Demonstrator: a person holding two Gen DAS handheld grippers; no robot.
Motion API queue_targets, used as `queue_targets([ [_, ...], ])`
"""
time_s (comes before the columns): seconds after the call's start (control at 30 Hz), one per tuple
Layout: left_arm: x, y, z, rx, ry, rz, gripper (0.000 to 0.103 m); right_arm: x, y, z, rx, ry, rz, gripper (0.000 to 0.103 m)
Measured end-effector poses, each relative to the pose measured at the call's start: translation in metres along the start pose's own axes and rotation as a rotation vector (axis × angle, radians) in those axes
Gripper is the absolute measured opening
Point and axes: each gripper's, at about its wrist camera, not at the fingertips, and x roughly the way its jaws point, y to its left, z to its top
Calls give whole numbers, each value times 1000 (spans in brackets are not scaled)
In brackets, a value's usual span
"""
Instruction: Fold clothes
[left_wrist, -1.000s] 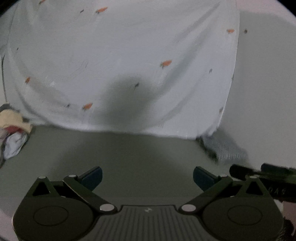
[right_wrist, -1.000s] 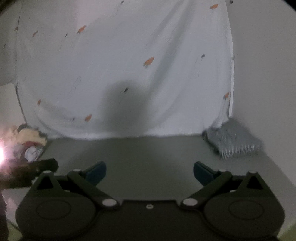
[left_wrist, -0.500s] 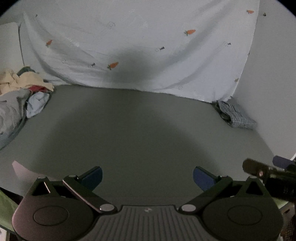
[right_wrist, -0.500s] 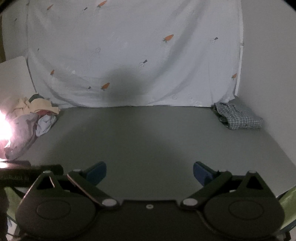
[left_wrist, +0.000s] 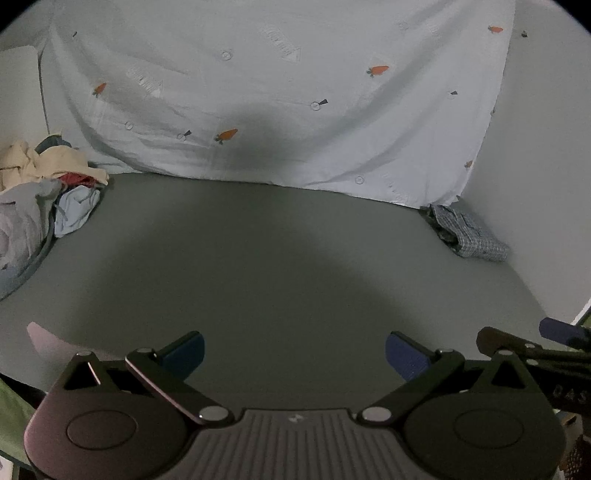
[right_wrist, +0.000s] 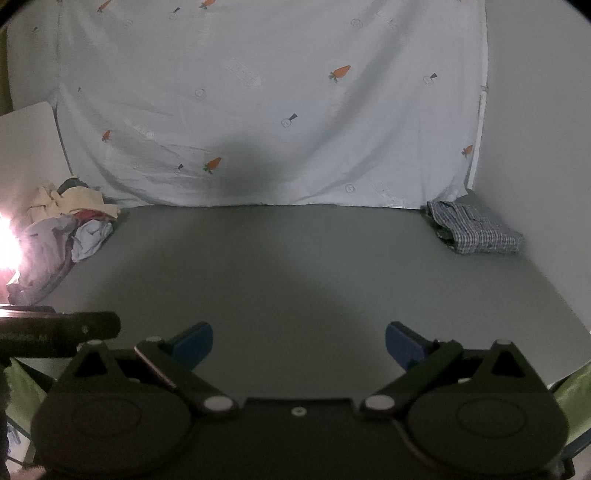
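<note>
- Two grippers in play: the left gripper (left_wrist: 294, 352) and the right gripper (right_wrist: 298, 345), both hanging over the near edge of the grey table (left_wrist: 280, 266) with nothing between the fingers. Jaws spread wide apart on both.
- Each one has two blue fingertips (left_wrist: 184, 350), so four pads total, none touching any fabric.
- In the left wrist view, part of the right gripper pokes in at the right edge, just beside the left one. In the right wrist view a dark bar of the left tool shows at the left edge.
- Clothes come in two groups. One messy clothes pile (left_wrist: 40, 199) sits at the far left of the table: I can make out a cream piece on top, something red under it, a light blue piece and a bigger grey-lilac one. Can't give an exact count, they're all tangled.
- One folded checked shirt (right_wrist: 476, 229) lies by itself at the far right corner, close to the wall, well apart from the pile.
- One pale backdrop sheet (right_wrist: 273, 103) with little carrot prints hangs behind the table.
- No bins or baskets that I can see, everything's lying right on the tabletop.
- One bright glare spot (right_wrist: 5, 240) at the left edge of the right wrist view.
</note>
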Motion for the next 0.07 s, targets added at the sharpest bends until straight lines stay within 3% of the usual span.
queue_targets([
  [0.07, 0, 1, 0, 3, -1, 2, 103, 0, 3, -1, -6, -4, 3, 101],
])
